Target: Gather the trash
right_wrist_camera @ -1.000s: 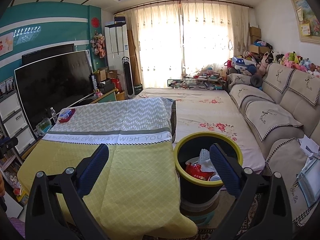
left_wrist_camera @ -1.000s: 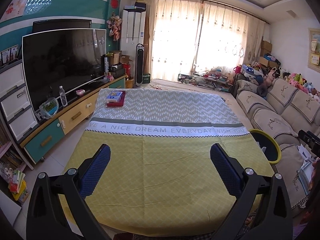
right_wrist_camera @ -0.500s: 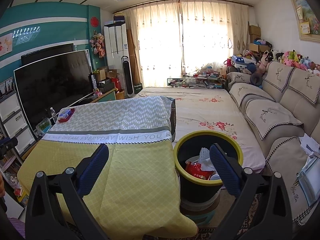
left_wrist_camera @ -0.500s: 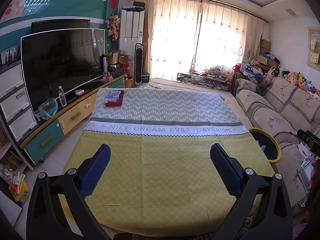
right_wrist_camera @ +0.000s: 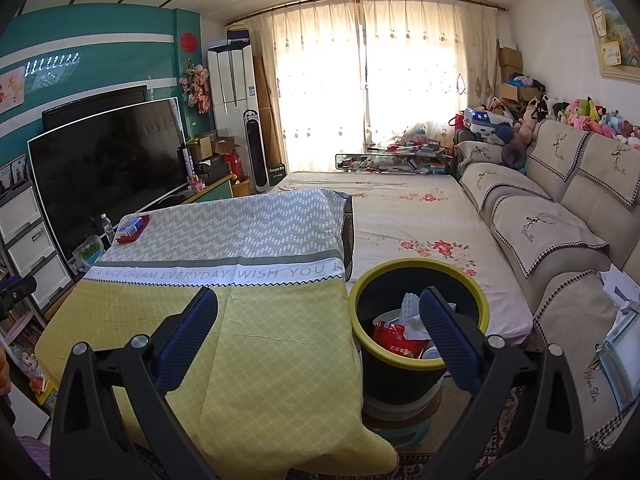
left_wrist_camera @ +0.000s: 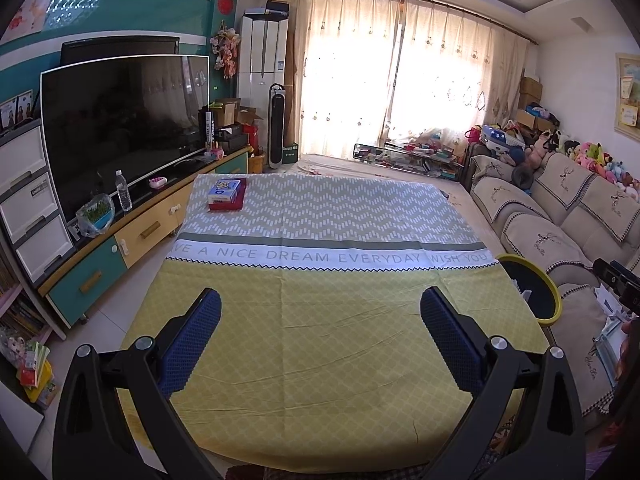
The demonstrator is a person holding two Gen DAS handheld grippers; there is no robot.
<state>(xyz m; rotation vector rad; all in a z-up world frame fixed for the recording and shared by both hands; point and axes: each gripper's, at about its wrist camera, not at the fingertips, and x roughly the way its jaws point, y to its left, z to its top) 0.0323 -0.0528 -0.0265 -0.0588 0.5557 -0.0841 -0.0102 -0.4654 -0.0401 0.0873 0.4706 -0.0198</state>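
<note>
Hovering above the near yellow end of the tablecloth [left_wrist_camera: 320, 344], left gripper [left_wrist_camera: 320, 312] spread wide, blue pads [left_wrist_camera: 192, 344] well apart, nothing between them. Hanging over the cloth's right-hand corner, right gripper [right_wrist_camera: 318, 312] likewise spread wide and empty, its right pad [right_wrist_camera: 448, 344] overlapping the trash bin [right_wrist_camera: 362, 292] in the right wrist view.

Standing just beside the table's right edge, at about 3 o'clock in the left wrist view [left_wrist_camera: 554, 304] and about 5 o'clock from centre in the right wrist view: black bucket, yellow rim. Lying inside: red wrapper [right_wrist_camera: 394, 336], white crumpled paper [right_wrist_camera: 412, 306], a white rounded item at the bottom, too hidden to name.

Resting at the far left corner of the cloth, about 11 o'clock: small blue box [left_wrist_camera: 225, 191] stacked on a red box [left_wrist_camera: 228, 204]. Printed across the cloth's white band: "A NICE DREAM EVERYDAY WISH YOU".

Beyond, at 9 to 10 o'clock: television [left_wrist_camera: 120, 128] on a low cabinet, with a water bottle [left_wrist_camera: 123, 191] in front. At 2 to 3 o'clock: sofa [left_wrist_camera: 560, 216].
</note>
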